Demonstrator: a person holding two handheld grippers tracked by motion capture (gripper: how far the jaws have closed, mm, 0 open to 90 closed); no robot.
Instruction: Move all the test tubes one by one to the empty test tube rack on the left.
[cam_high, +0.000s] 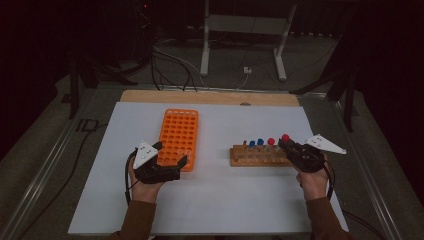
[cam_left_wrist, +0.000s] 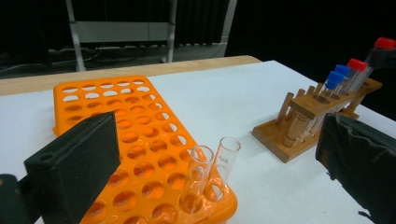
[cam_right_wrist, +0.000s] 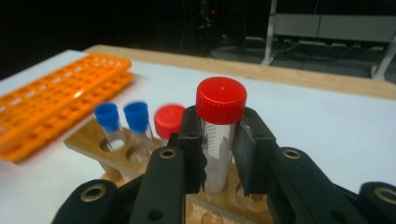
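1. R gripper (cam_right_wrist: 219, 154): jaws narrow, pads clamped on the clear plastic tube w/ red screw cap (cam_right_wrist: 220, 100), just below the cap.
2. That tube stands upright at the right end of the wooden tube rack (cam_high: 250, 156); its lower part sits down in a rack hole. Long axis vertical, so the way out is, I'd judge, straight up along that axis; any tilt could bind it in the hole.
3. Beside it in the same rack: another red-capped tube (cam_right_wrist: 168, 120) and two blue-capped tubes (cam_right_wrist: 122, 116), close on the gripper's left side, so little room that way.
4. L gripper (cam_high: 170, 160): jaws wide apart, nothing held. It rests at the near end of the orange plastic multi-hole rack (cam_left_wrist: 126, 135), w/ two clear uncapped glass tubes (cam_left_wrist: 212, 163) standing in near-corner holes between its jaws.
5. Orange rack lies well to the left of the wooden rack; R hand is nearer the capped tubes, L hand nearer the orange rack.
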